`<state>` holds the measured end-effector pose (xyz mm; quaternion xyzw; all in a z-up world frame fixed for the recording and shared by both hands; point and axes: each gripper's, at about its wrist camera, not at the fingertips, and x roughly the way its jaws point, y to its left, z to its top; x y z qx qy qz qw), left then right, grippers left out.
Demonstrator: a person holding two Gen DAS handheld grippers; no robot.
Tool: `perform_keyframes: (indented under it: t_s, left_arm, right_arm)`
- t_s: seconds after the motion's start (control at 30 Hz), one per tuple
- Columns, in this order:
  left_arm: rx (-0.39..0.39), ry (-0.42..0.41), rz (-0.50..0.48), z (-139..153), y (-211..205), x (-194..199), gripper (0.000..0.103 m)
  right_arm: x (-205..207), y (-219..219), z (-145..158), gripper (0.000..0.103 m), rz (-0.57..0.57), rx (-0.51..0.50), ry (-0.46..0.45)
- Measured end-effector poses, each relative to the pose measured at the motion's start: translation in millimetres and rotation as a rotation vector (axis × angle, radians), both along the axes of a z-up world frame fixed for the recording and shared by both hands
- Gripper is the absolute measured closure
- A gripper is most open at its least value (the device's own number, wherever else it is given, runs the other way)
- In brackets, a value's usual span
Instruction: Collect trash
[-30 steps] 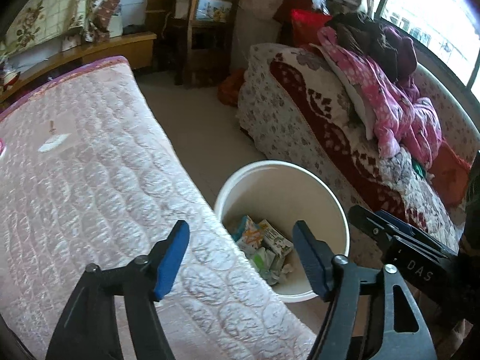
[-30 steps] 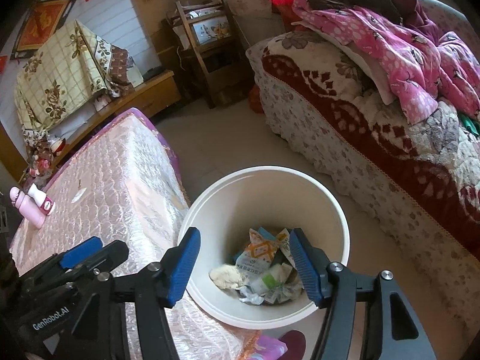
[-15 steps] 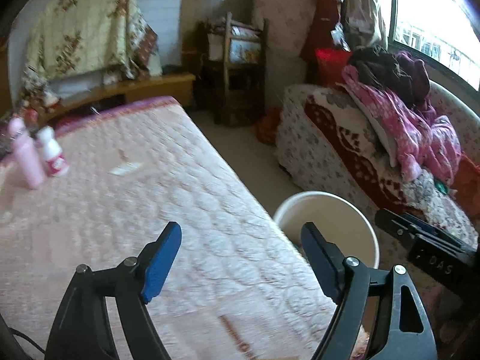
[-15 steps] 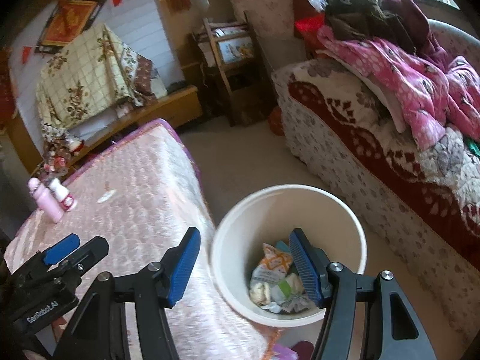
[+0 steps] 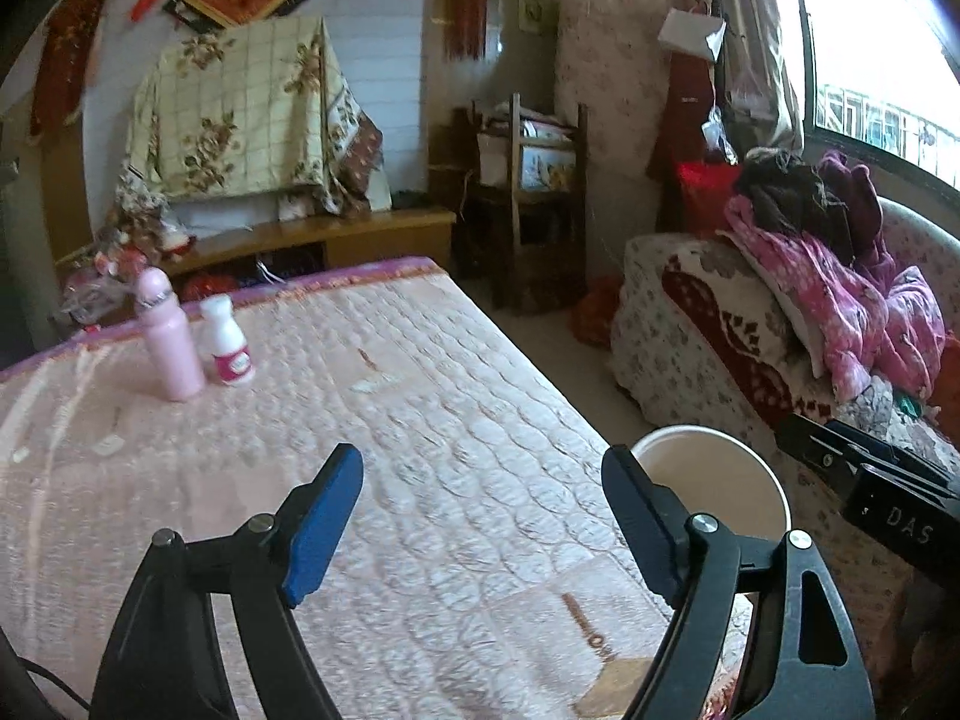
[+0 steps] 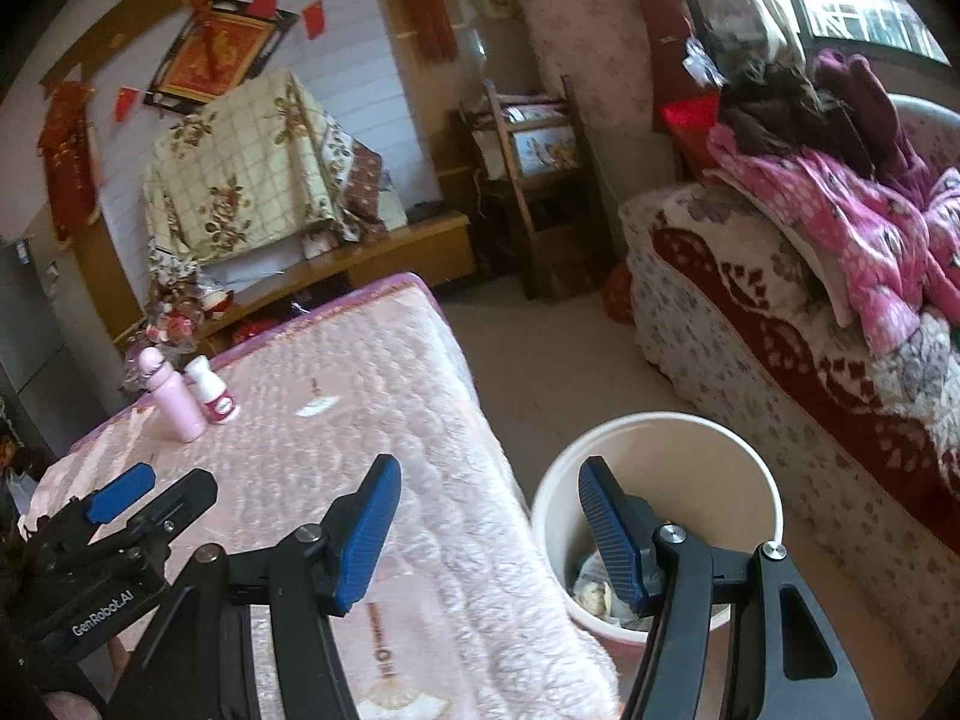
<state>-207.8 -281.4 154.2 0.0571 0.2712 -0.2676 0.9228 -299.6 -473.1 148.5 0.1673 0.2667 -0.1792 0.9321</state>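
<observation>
left gripper (image 5: 480, 516): jaws apart, just widened, empty, over mattress (image 5: 420, 420)
right gripper (image 6: 486, 522): jaws apart, empty
trash (image 6: 594, 591): in white bucket (image 6: 660, 426), floor beside mattress
bottles (image 5: 198, 342): upright on mattress

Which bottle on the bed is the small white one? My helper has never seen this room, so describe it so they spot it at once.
Start at the pink quilted mattress and look toward its far end. Two bottles stand there side by side; the small white bottle is the shorter, squat one with a pink label, unlike the taller all-pink bottle beside it.
</observation>
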Motion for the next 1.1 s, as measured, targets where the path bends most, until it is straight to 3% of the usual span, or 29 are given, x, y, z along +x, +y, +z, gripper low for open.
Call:
perform_keyframes:
  t_s: [0.47, 1.1]
  left_arm:
    - [-0.057, -0.055, 0.031, 19.0, 34.1, -13.2, 0.021]
    - [-0.076, -0.050, 0.042, 18.2, 38.3, -16.0, 0.021]
  right_arm:
    - [-10.8, 50.9, 32.4, 0.033, 0.044, -0.085, -0.065]
    - [-16.6, 57.7, 44.8, 0.028, 0.015, -0.145, -0.080]
